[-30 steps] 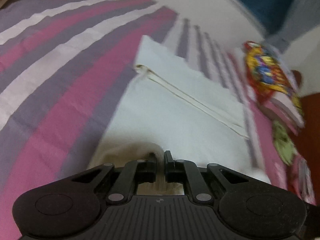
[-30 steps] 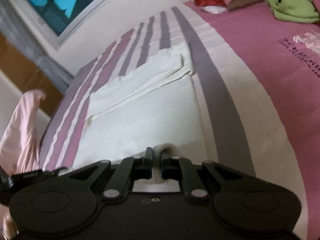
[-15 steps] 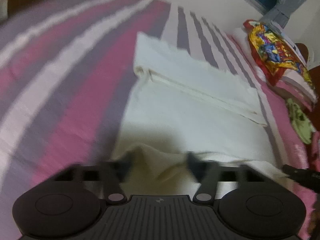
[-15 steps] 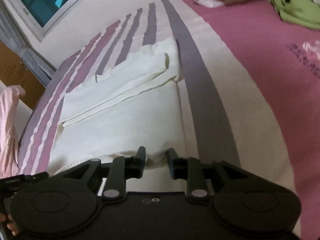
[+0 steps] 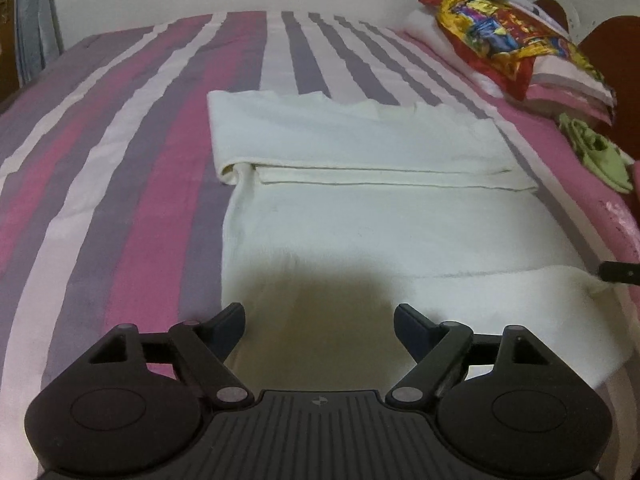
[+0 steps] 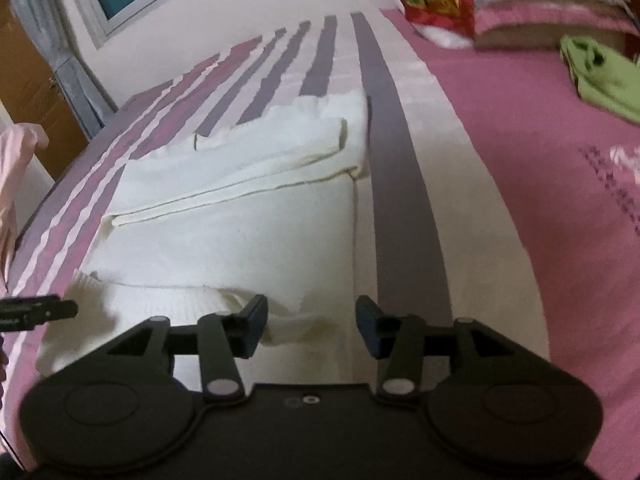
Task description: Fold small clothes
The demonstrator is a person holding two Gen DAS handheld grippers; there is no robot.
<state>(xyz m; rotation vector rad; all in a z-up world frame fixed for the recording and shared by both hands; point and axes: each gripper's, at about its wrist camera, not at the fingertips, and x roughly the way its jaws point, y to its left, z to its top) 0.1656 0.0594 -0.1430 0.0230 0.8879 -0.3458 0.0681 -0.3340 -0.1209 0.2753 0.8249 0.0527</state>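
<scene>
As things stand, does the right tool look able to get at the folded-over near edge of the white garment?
Probably yes. The right tool has its jaws opening directly over the near edge of the white garment, with nothing lying between them and the cloth; the left tool sits off to the side.

A soft, cream-white knit piece of clothing [image 5: 376,216] lies flat on the bed's striped pink, purple and white cover [image 5: 120,208]. Its far part is folded back over itself into a neat band with a straight edge. Its near edge is folded over too, but looser and a bit bumpy. It looks clean and smooth in the middle.
</scene>
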